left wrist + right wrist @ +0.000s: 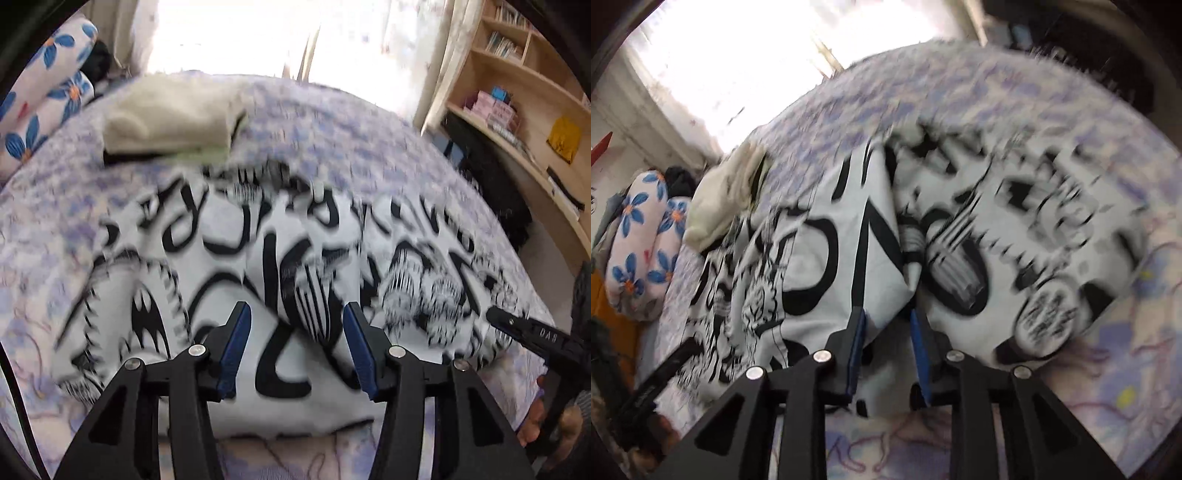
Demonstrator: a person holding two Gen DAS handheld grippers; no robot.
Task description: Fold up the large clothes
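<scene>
Left wrist view shows the white garment (258,266) with bold black graphic print lying crumpled across the middle of the bed (388,147), its near hem just short of the bed's near edge. Bare floral sheet lies open to its left and toward the far edge by the window. The left hand-held gripper (297,347) hovers over the cloth, jaws apart, nothing between them. The right hand-held gripper (888,350) stands narrower; a fold of cloth lies between its pads, though contact is unclear. A cream folded stack (166,118) sits near the far left corner, beside flowered pillows (48,96).
</scene>
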